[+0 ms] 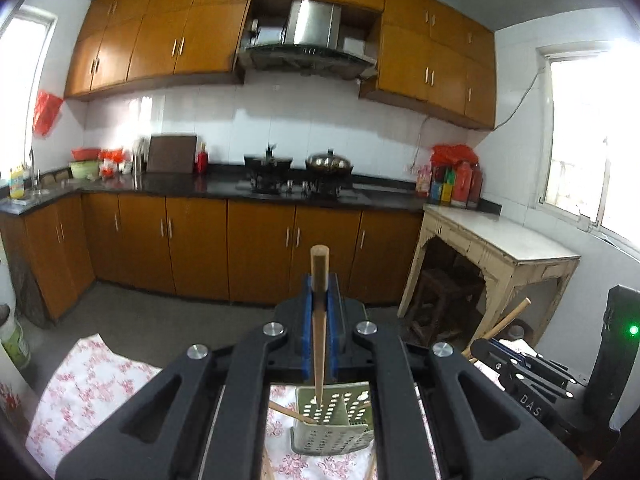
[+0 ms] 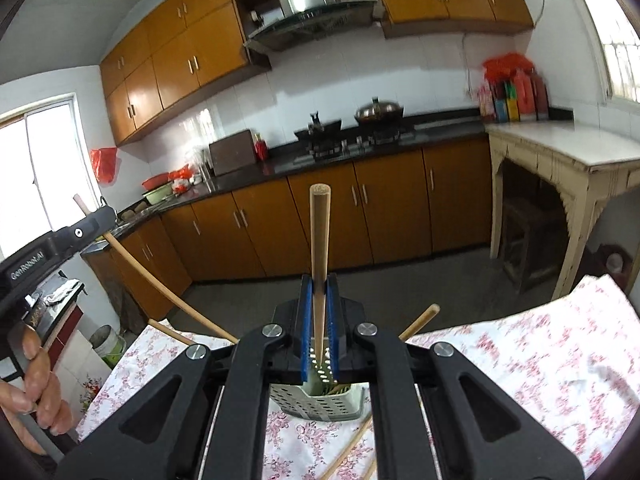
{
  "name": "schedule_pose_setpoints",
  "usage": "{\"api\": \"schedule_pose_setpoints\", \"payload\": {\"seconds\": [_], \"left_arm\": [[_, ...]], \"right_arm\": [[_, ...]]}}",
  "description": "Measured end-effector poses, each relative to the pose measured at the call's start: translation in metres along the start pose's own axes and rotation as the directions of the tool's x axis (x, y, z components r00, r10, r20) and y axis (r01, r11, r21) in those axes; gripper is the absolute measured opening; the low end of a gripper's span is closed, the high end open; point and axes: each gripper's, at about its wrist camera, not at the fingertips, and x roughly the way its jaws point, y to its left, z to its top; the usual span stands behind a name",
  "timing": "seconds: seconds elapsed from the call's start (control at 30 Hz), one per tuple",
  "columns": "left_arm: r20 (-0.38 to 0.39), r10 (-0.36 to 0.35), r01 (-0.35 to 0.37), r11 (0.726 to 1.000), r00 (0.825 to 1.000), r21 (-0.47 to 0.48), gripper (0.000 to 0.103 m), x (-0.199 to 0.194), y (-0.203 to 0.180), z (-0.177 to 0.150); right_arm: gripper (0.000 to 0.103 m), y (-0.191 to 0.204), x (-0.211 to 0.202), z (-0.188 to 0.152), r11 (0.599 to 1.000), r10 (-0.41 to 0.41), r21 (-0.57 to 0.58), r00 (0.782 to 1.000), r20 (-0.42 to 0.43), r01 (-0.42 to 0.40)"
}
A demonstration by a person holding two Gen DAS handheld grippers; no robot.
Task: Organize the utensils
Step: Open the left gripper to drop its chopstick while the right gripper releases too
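Around the perforated holder (image 2: pixel 316 400), loose chopsticks (image 2: pixel 348 450), floral cloth (image 2: pixel 520 360), stove behind (image 2: pixel 348 142)

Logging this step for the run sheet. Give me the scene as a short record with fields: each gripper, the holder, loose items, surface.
left gripper: shut on a chopstick, tip over the holder
right gripper: shut on a second chopstick, tip over the holder
holder: green perforated basket, upright
loose chopsticks: several lying on the cloth
surface: floral tablecloth
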Motion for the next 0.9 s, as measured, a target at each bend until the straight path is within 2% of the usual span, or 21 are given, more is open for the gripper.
{"api": "schedule_pose_setpoints", "payload": {"seconds": [0.2, 0.63, 0.7, 0.77, 0.9], "left_arm": [[-0.064, -0.001, 0.0, 1.0, 0.998, -0.016, 0.008, 0.027, 0.007, -0.012], [-0.115, -0.009, 0.007, 1.0, 0.993, -0.02, 0.008, 0.05, 0.013, -0.02], [-0.122, -0.01, 0.007, 1.0, 0.992, -0.03, 0.013, 0.053, 0.014, -0.021], [-0.123, -0.004, 0.0, 1.0, 0.992, -0.032, 0.023, 0.053, 0.015, -0.021], [-0.114, 0.004, -0.008, 0.999, 0.993, -0.032, 0.027, 0.049, 0.015, -0.02]], "right_arm": [[0.007, -0.002, 0.021, -0.008, 1.0, 0.017, 0.02, 0.998, -0.067, -0.016], [0.008, -0.002, 0.039, -0.006, 0.999, 0.022, 0.035, 0.992, -0.126, -0.017], [0.008, -0.005, 0.042, -0.005, 0.999, 0.006, 0.04, 0.991, -0.131, -0.001], [0.008, -0.006, 0.042, -0.004, 0.999, -0.009, 0.038, 0.991, -0.132, 0.014], [0.009, -0.01, 0.041, -0.005, 0.998, -0.031, 0.042, 0.991, -0.131, 0.037]]}}
